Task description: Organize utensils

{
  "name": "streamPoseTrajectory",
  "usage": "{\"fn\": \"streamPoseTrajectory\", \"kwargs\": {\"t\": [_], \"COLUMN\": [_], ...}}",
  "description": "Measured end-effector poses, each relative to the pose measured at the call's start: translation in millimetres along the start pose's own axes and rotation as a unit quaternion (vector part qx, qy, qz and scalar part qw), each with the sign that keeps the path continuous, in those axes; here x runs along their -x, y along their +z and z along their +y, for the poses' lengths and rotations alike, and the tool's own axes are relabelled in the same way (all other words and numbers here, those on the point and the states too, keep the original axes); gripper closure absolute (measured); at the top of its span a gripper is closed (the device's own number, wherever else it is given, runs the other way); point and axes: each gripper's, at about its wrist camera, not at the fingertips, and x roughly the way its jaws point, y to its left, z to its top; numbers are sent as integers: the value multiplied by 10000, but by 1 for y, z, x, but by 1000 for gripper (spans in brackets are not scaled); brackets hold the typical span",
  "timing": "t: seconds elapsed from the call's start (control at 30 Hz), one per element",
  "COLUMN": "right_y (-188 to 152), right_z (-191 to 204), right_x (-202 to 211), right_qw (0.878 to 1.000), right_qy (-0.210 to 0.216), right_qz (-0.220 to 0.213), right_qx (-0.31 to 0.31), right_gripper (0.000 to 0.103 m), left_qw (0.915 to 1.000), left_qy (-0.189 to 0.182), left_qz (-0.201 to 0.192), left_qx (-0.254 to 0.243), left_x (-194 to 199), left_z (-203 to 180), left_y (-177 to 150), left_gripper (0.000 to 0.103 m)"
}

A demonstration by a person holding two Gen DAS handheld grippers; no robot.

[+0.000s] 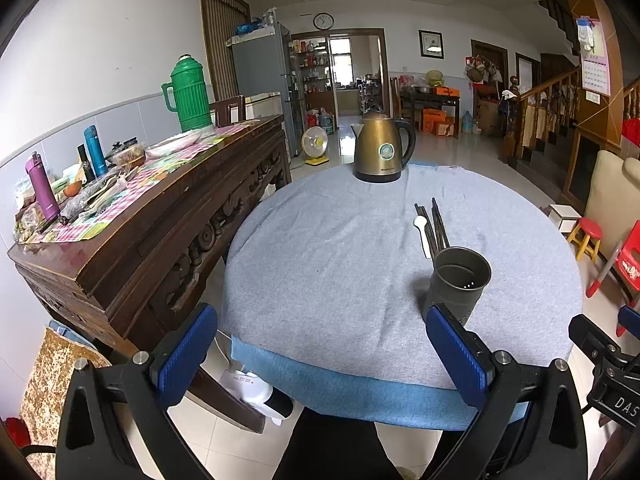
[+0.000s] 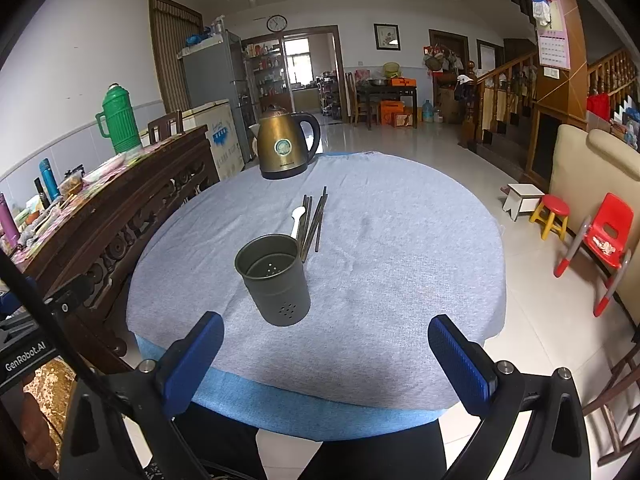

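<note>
Along the wall on the left, a dark carved wooden sideboard [image 1: 160, 224] is carrying a tall green ribbed thermos jug [image 1: 188, 94], a purple flask [image 1: 42, 186], a teal flask [image 1: 95, 151] and a clutter of dishes on a pink checked cloth.

Moving right, a round counter under a grey-blue cloth [image 1: 320, 264] is filling the middle of the room, with a brighter blue hem hanging at its near edge. At the far side a bronze-coloured electric kettle with a black handle [image 1: 382, 146] is standing upright.

The left gripper [image 1: 322, 356] is hovering at the near edge of the counter, its blue-padded fingers [image 1: 188, 354] spread wide and grasping nothing; its right finger is overlapping the lower wall of the holder in the left wrist view, though I cannot tell whether they are touching.

Right of centre, a dark grey metal cylindrical utensil holder with drain holes [image 2: 274, 280] is standing upright and looking empty inside. Just behind it, a bundle of dark chopsticks [image 2: 314, 222] is lying flat on the cloth, and a small white spoon [image 2: 298, 218] is lying alongside on their left.

The right gripper [image 2: 326, 356] is also hovering over the near edge, fingers [image 2: 462, 360] released and wide apart, the holder sitting just beyond its left finger.

Farther right, on the tiled floor, a red-topped yellow stool [image 2: 554, 214] and a small red plastic chair [image 2: 604, 240] are standing beside a beige sofa.
</note>
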Motion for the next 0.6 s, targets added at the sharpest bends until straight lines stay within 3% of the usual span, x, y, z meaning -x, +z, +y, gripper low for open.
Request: {"fn": "streamPoseTrajectory", "kwargs": {"t": [0.6], "right_y": [6], "right_z": [3], "right_x": [-2], "right_qw": [10000], "right_qy": [-36], "right_qz": [-82], "right_qx": [32], "right_gripper": [0], "left_qw": [10000], "left_qy": [10], "left_qz": [82], "left_qx": [-19], "left_x": [-5], "left_z": [1], "left_y": [1], "left_gripper": [0]}}
